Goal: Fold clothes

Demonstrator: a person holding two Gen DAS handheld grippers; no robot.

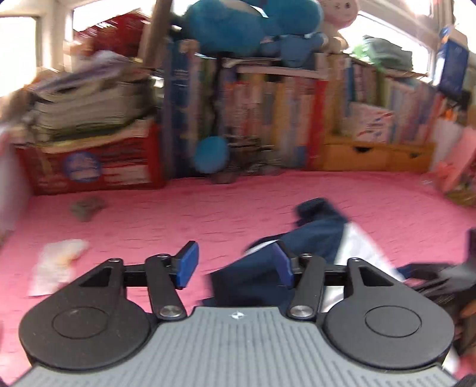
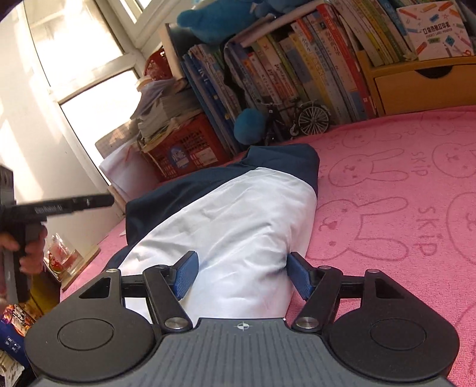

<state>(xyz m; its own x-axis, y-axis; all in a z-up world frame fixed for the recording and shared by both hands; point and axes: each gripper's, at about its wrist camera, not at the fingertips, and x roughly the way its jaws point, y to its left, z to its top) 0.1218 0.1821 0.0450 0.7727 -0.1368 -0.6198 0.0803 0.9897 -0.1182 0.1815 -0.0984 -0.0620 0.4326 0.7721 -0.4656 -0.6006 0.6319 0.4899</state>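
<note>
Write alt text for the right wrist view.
The right gripper hangs open over a folded navy-and-white garment lying on a pink rabbit-print blanket. Behind stand a row of books, a red crate and a model bicycle.

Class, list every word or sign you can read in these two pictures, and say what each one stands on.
"SKIP": pressed into the pink blanket beside each rabbit outline, several times over.
Compass-like emblem, no words: on the grey body behind the right tongs and the left tongs.
Book spines: printed, too small to read.
White booklet cover: printed title, too small to read.
Black tool at the left edge: white lettering, blurred.
Red crate sticker: unreadable.
</note>
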